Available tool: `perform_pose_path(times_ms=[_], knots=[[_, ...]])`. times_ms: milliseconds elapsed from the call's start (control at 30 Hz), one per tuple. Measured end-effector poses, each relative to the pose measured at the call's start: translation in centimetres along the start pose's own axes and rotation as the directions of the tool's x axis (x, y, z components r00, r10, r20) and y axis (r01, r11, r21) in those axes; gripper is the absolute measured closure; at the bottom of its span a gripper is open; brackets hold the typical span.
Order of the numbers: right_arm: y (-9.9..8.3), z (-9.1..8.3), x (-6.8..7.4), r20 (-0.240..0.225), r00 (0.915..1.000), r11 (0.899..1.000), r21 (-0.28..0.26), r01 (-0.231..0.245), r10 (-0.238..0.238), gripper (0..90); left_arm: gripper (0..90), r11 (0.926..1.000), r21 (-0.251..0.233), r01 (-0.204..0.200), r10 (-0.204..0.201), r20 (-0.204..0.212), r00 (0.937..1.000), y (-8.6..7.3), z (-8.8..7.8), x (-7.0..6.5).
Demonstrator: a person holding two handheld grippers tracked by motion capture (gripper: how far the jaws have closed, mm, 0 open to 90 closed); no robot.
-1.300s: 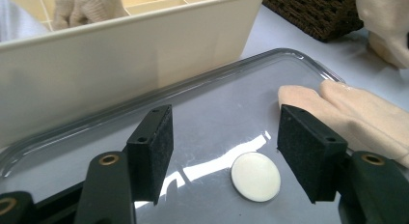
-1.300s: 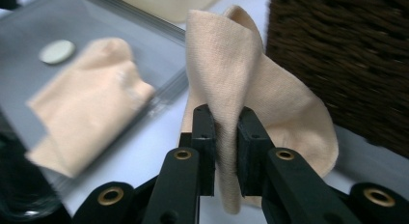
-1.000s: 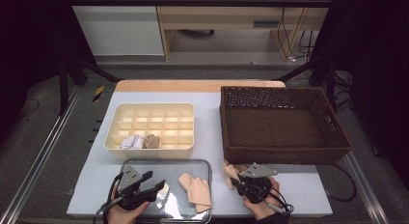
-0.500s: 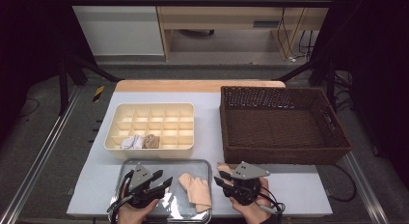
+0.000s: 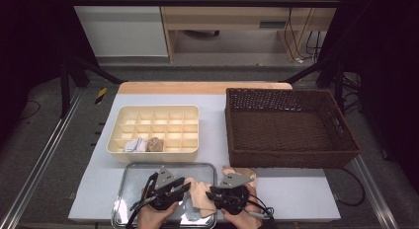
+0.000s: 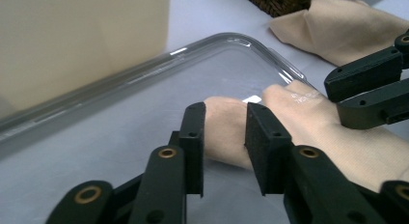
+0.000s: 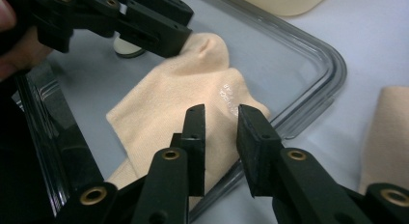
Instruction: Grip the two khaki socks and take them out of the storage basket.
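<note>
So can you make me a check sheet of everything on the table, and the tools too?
Surface: pale table, wooden strip along its far edge.
Job's things: beige sock lying flat in the clear tray, one edge over the rim; second beige sock on the table beside the basket.
Clutter: cream divider box with two rolled socks in its front cells; brown wicker basket.
Grippers: left tool has just been closing, jaws around the sock's end, not clearly pressing; right tool open above the same sock.
Cables: black cable trailing from the right tool.
Surroundings: metal frame rails, wooden furniture behind.
</note>
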State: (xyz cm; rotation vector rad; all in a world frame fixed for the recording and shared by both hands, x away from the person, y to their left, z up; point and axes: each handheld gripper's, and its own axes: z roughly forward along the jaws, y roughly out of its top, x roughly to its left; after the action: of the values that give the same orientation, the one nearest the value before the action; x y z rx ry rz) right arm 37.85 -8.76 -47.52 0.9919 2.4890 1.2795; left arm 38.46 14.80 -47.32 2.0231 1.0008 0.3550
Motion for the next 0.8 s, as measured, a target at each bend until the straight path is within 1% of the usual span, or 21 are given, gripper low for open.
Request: perform_pose_path(times_ms=[67, 133, 233, 300, 367, 467, 533, 633, 667, 700, 767, 800], knots=[[-0.1, 0.2, 0.1, -0.005, 1.0000, 1.000, 0.009, 0.007, -0.007, 77.9, 75.8, 0.9999, 0.014, -0.003, 0.003, 0.001, 1.0000, -0.1, 0.3, -0.2], [-0.3, 0.5, 0.2, -0.014, 0.9998, 1.000, 0.013, 0.011, -0.011, 81.6, 81.1, 0.9998, 0.017, -0.010, 0.010, -0.004, 0.9999, -0.2, 0.5, -0.4], [-0.3, 0.6, 0.3, -0.027, 0.9996, 1.000, 0.022, 0.013, -0.012, 87.1, 89.2, 0.9998, 0.022, -0.003, 0.002, 0.013, 0.9999, -0.2, 0.6, -0.4], [-0.2, 0.6, 0.3, -0.030, 0.9993, 0.999, 0.025, 0.022, -0.021, 89.2, 89.3, 0.9998, 0.022, -0.003, 0.002, 0.026, 0.9997, -0.1, 0.5, -0.4], [-0.1, 0.4, 0.3, -0.031, 0.9994, 1.000, 0.025, 0.019, -0.018, 90.0, 89.4, 0.9999, 0.011, -0.001, 0.001, 0.035, 0.9994, 0.0, 0.3, -0.3], [0.3, -0.1, 0.3, -0.035, 0.9993, 1.000, 0.006, 0.014, -0.014, 90.0, 89.4, 0.9998, -0.020, 0.009, -0.008, 0.039, 0.9992, 0.4, -0.5, 0.2], [0.5, -0.4, 0.3, -0.034, 0.9993, 1.000, -0.006, 0.014, -0.015, 90.0, 89.4, 0.9986, -0.046, 0.025, -0.023, 0.041, 0.9989, 0.5, -1.0, 0.6], [0.5, -0.5, 0.2, -0.024, 0.9996, 1.000, -0.004, 0.012, -0.012, 90.0, 89.4, 0.9984, -0.049, 0.029, -0.027, 0.045, 0.9986, 0.6, -1.2, 0.9], [0.4, -0.4, 0.1, -0.028, 0.9996, 1.000, 0.001, 0.008, -0.008, 90.0, 89.4, 0.9986, -0.045, 0.028, -0.026, 0.052, 0.9983, 0.6, -1.1, 0.9], [0.4, -0.2, 0.1, -0.029, 0.9996, 1.000, 0.003, 0.006, -0.006, 89.8, 89.4, 0.9990, -0.040, 0.022, -0.020, 0.048, 0.9987, 0.5, -1.1, 0.8], [0.3, -0.2, 0.1, -0.024, 0.9997, 1.000, 0.002, 0.008, -0.007, 87.1, 88.9, 0.9996, -0.024, 0.017, -0.016, 0.049, 0.9987, 0.4, -0.8, 0.6], [0.4, -0.2, 0.0, -0.018, 0.9998, 1.000, -0.005, 0.005, -0.005, 84.2, 83.8, 0.9996, -0.020, 0.018, -0.017, 0.046, 0.9988, 0.3, -0.7, 0.5]])
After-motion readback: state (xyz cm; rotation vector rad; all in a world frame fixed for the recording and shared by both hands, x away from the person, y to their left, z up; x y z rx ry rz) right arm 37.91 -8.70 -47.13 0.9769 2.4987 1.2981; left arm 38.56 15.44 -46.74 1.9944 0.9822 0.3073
